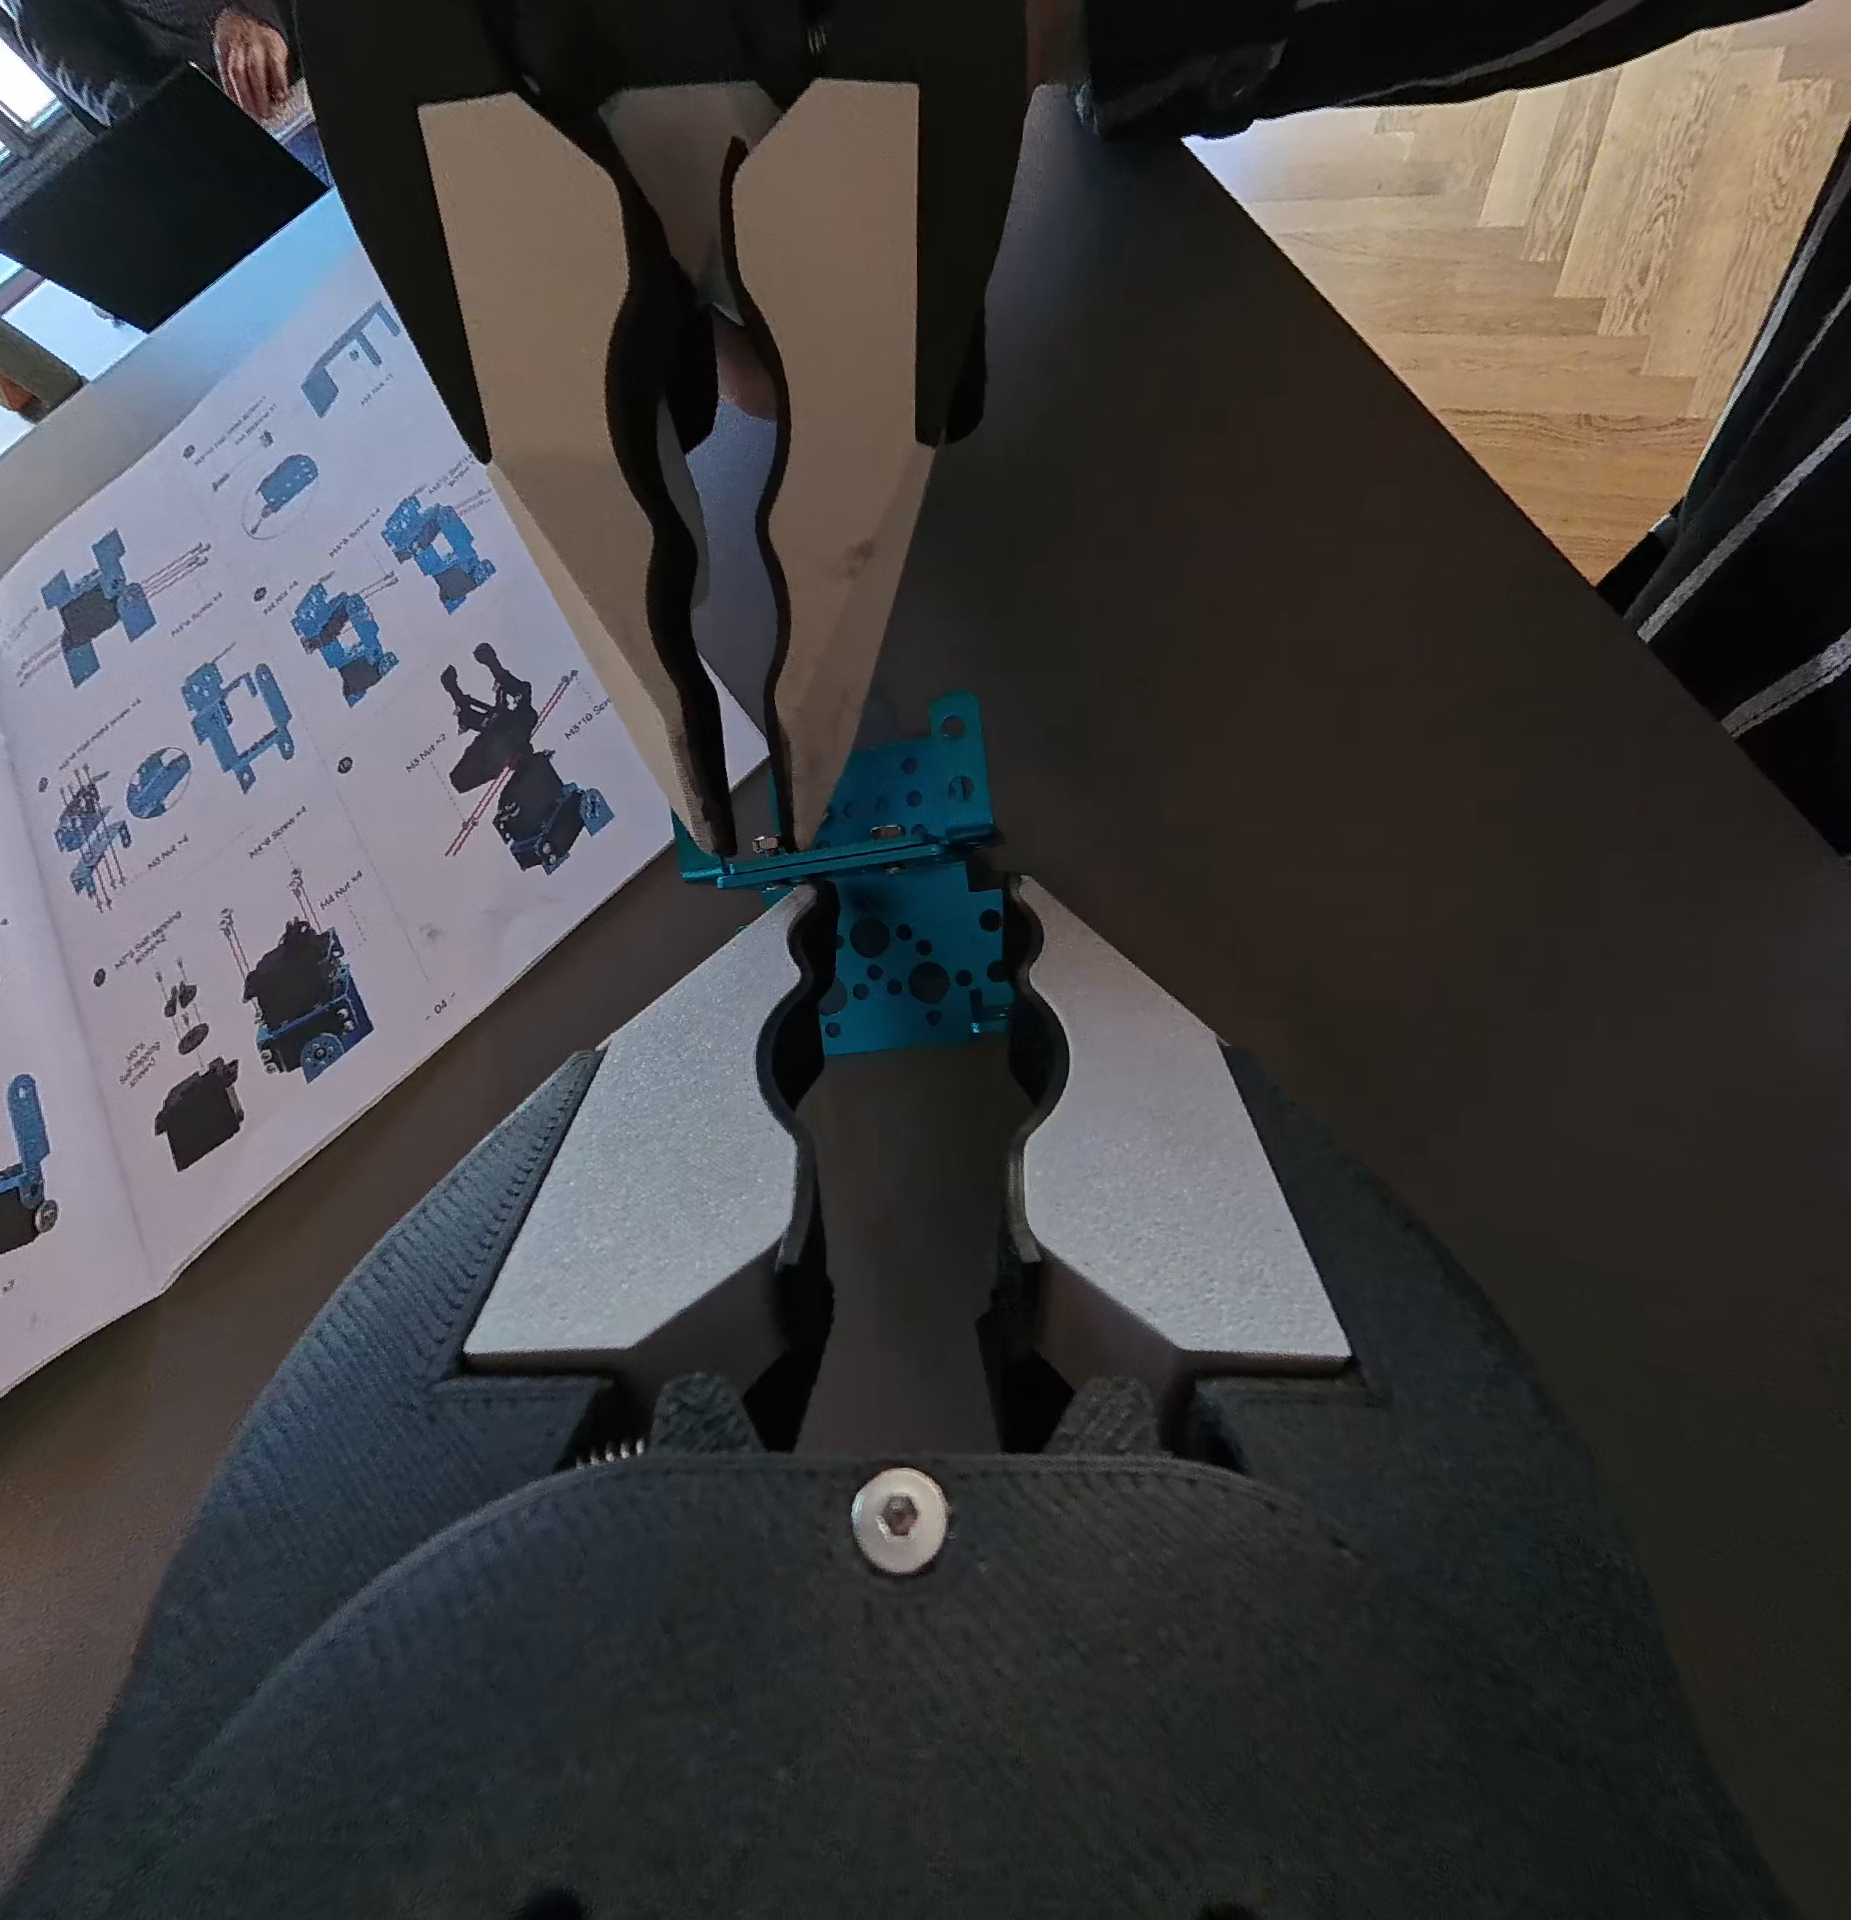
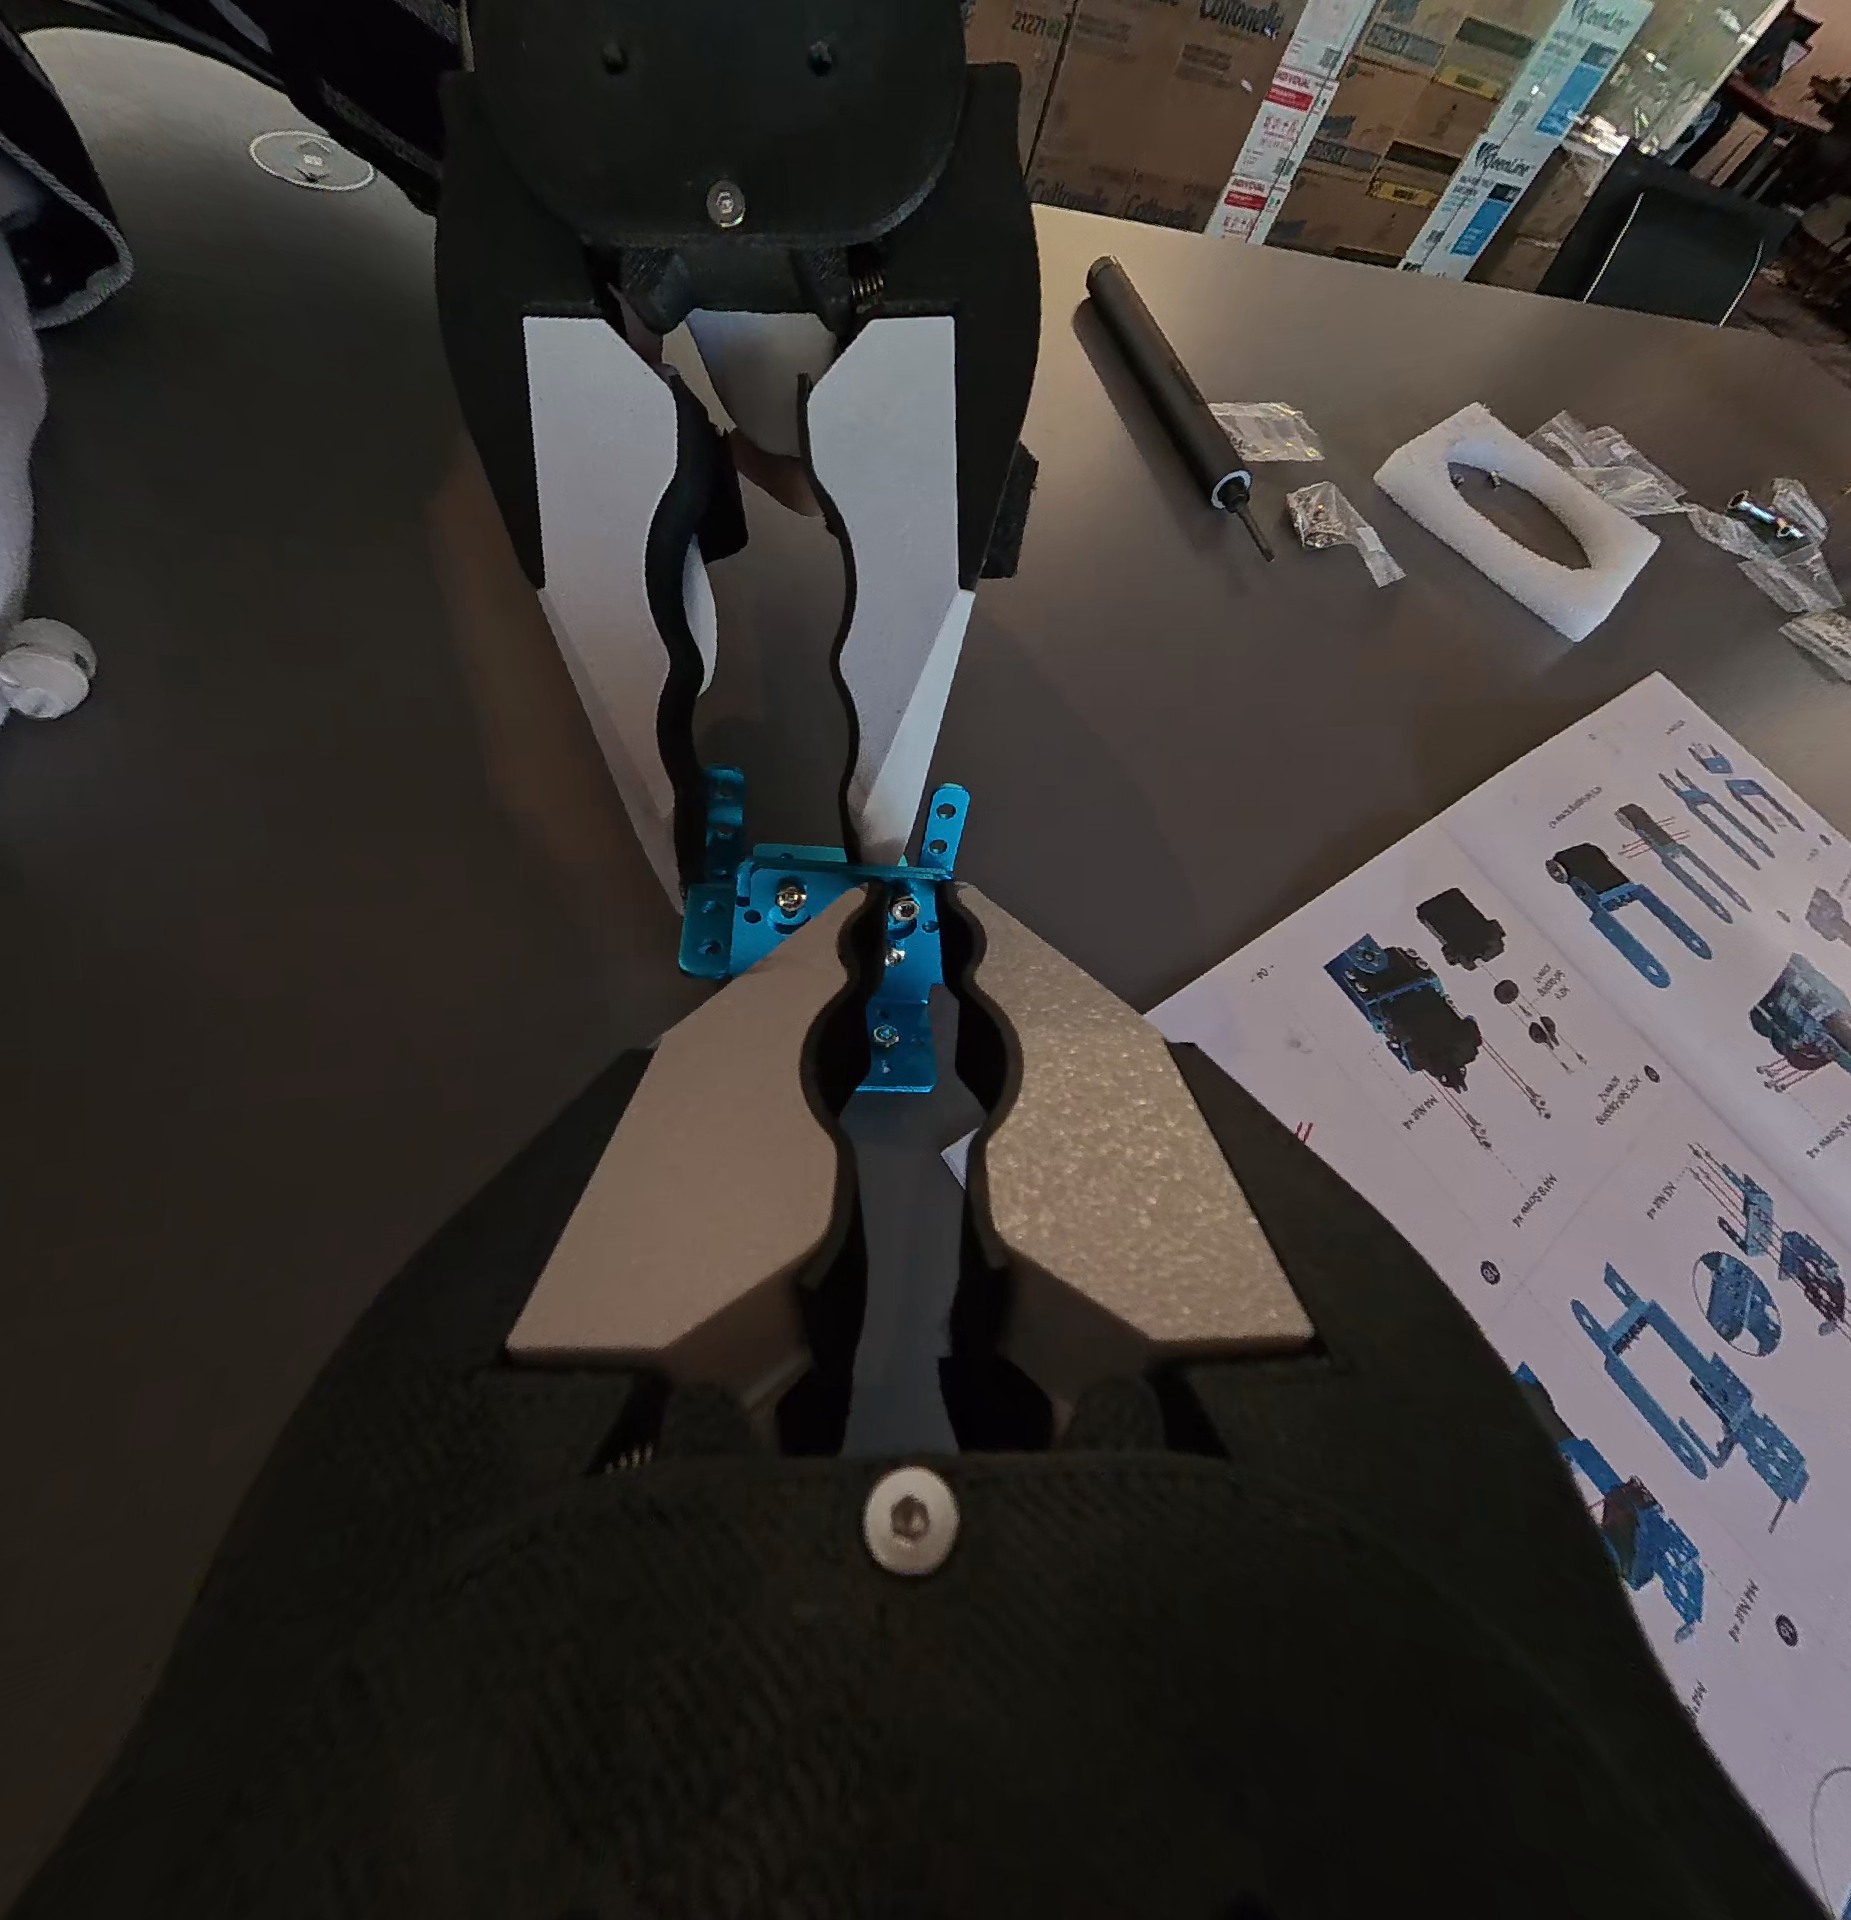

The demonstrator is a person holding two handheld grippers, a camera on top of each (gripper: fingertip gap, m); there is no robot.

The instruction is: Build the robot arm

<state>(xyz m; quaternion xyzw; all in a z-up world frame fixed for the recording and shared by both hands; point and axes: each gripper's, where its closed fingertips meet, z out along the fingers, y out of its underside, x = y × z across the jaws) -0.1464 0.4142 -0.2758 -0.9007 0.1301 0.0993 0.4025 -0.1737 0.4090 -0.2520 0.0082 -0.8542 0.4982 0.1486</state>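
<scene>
- My left gripper (image 1: 910,894) is closed down on the blue bracket (image 1: 916,966); its perforated plate stands between my fingers, pinched at both side edges.
- My right gripper (image 2: 905,899) is narrowed to a slim gap over the same bracket (image 2: 900,1023), its tips at a small silver screw (image 2: 903,910) on the bracket's face. I cannot tell whether the tips actually pinch the metal.
- The two grippers face each other tip to tip, with the bracket between them, just above the dark desk (image 2: 1264,727).
- The bracket is an assembly of folded blue plates. In the right wrist view one plate runs lengthwise toward me between my fingers, and two narrow tabs stick up at the far side.
- An open manual (image 1: 277,790) lies on the desk beside the grippers, pages up.
- Further off in the right wrist view: a black screwdriver (image 2: 1170,390) lying flat, a white foam block (image 2: 1420,483) with an oval cut-out, and small clear bags (image 2: 1326,514) of hardware.
</scene>
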